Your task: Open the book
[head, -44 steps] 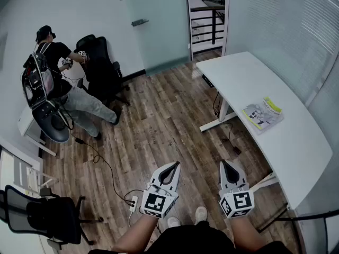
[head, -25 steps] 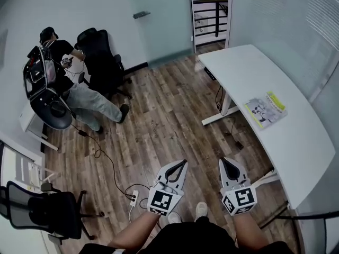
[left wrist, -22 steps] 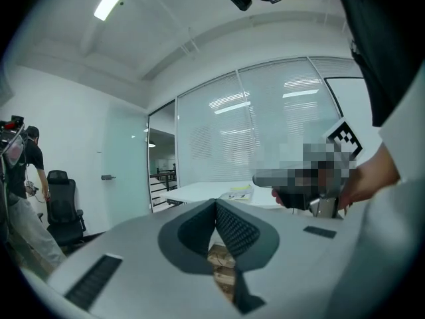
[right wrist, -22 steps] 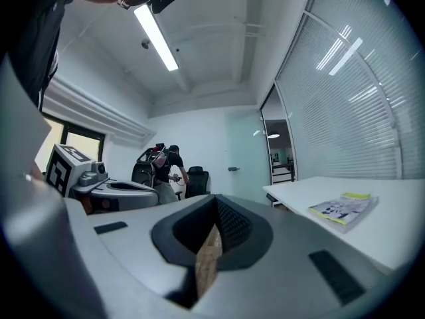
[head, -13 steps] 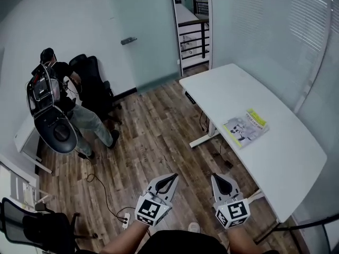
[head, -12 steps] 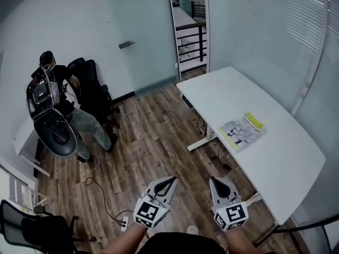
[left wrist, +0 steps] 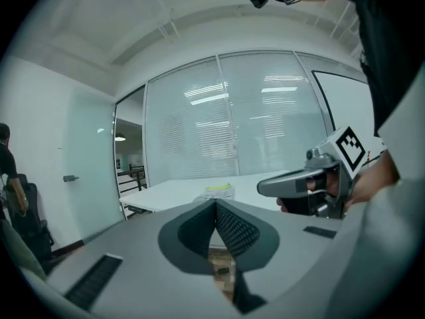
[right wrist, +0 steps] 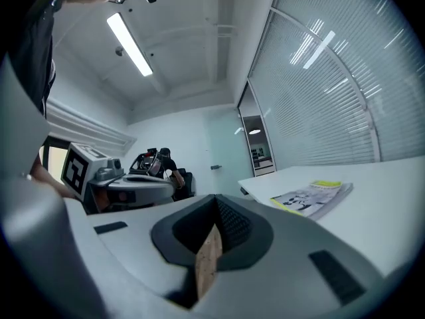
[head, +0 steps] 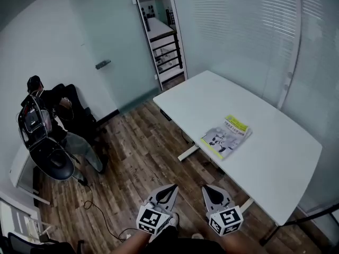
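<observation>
A closed book (head: 225,136) with a grey illustrated cover and a yellow-green band lies flat on the white table (head: 275,157), near its left edge. Both grippers hang low in the head view, over the wooden floor and short of the table. My left gripper (head: 171,187) is shut with nothing between its jaws. My right gripper (head: 206,189) is also shut and empty. In the left gripper view, the book (left wrist: 218,190) shows far off beyond the closed tips (left wrist: 216,203). The right gripper view has the book (right wrist: 312,198) ahead and to the right of its closed tips (right wrist: 216,202).
A person (head: 39,118) with a backpack sits by black office chairs at the left. A frosted glass door (head: 106,52) and a glass wall with blinds (head: 249,41) close off the back. A cable (head: 92,208) runs across the wooden floor (head: 143,152).
Both grippers and the head view have moved toward the table. The book now sits nearer the middle of the head view and closer. Both jaws stayed shut.
</observation>
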`<action>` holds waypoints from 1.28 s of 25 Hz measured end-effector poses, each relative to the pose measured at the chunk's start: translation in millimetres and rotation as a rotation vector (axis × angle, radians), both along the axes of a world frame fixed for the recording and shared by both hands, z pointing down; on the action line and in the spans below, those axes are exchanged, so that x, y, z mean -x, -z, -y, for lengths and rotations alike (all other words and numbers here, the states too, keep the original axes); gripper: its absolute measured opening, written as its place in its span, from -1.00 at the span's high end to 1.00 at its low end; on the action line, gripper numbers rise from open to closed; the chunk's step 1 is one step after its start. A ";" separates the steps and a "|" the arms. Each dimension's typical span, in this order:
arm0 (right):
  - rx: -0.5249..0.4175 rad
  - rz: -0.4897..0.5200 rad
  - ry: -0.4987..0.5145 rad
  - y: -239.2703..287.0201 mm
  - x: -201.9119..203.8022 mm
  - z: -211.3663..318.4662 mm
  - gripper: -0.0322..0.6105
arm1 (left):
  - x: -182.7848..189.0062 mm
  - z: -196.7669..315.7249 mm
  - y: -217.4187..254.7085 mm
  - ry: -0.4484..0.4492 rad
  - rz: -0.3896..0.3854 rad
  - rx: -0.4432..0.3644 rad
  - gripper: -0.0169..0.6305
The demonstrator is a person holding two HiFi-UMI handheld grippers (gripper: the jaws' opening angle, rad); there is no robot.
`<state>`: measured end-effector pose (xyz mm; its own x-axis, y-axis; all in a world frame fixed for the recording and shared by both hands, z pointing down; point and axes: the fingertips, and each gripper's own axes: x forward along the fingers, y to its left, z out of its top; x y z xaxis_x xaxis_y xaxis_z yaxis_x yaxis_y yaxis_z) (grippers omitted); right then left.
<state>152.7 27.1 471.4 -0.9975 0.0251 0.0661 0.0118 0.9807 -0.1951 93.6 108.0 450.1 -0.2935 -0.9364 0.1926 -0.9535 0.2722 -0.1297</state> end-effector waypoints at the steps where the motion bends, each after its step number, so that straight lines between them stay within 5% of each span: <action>1: -0.009 -0.019 -0.001 -5.4 5.3 1.9 0.89 | 7.6 6.0 -1.3 -0.002 0.000 -0.006 0.91; 10: -0.044 -0.074 -0.133 -12.2 52.3 39.5 0.89 | 66.3 44.7 -19.2 -0.140 0.005 0.021 0.91; 21: -0.046 -0.084 -0.333 1.4 125.2 56.4 0.89 | 135.2 79.5 -6.9 -0.303 -0.133 -0.054 0.91; 32: -0.073 -0.030 -0.658 9.0 111.2 110.0 0.89 | 146.8 130.5 1.1 -0.516 -0.105 -0.157 0.91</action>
